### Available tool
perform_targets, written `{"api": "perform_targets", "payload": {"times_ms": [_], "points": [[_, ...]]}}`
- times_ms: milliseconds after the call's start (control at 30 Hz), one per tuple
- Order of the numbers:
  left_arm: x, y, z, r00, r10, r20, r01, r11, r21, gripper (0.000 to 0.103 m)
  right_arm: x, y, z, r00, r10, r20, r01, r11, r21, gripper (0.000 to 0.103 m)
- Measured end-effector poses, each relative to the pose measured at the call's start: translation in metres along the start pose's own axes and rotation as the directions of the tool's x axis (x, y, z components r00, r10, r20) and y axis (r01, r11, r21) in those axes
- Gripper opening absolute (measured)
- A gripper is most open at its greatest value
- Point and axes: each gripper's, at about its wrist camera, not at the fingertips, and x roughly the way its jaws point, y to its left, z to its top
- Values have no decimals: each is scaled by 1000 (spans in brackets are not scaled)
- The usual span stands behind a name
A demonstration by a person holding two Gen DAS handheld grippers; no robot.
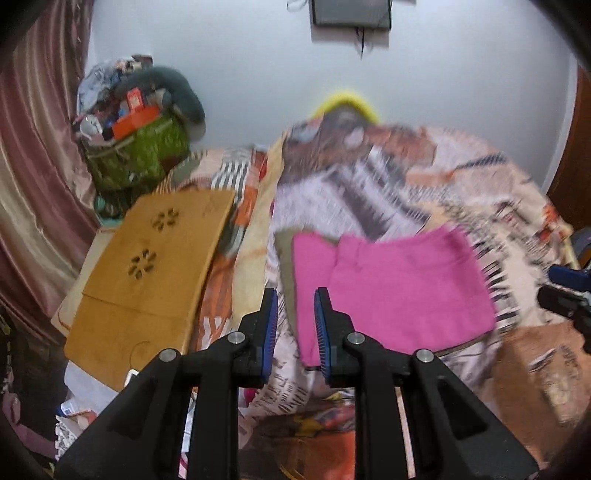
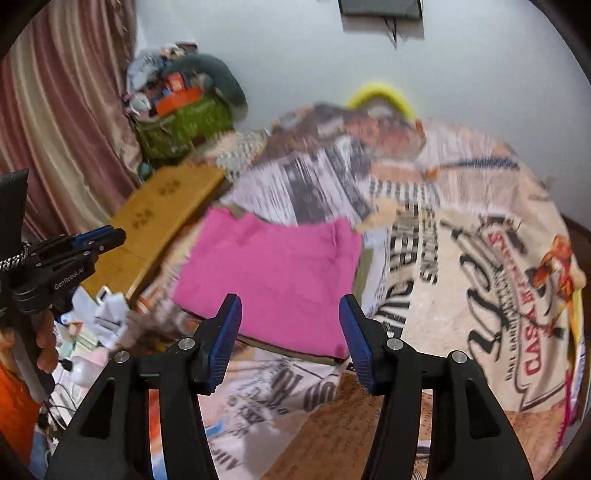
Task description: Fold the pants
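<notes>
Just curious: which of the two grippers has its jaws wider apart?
The right gripper; its blue pads stand far apart, while the left gripper shows only a narrow gap.

Pale bluish wall (image 1: 258, 74) ahead of me, a dark framed panel (image 1: 351, 13) mounted high. Pink-brown curtain (image 1: 40, 166) hangs left; beside it a green bag (image 1: 140, 155) heaped with clutter. Bed (image 2: 461, 258) under a print-patterned cover, a wooden board (image 1: 155, 266) on its left.
</notes>
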Motion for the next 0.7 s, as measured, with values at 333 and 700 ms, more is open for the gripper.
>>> {"api": "perform_targets", "payload": {"times_ms": [333, 700], "points": [[-149, -20, 0, 972, -76, 222, 69, 997, 36, 20, -117, 34, 1, 962, 63, 266, -55, 998, -38, 51], [-288, -41, -43, 893, -109, 436, 99, 994, 45, 20, -246, 69, -50, 848, 136, 512, -61, 985, -160, 51]]}}
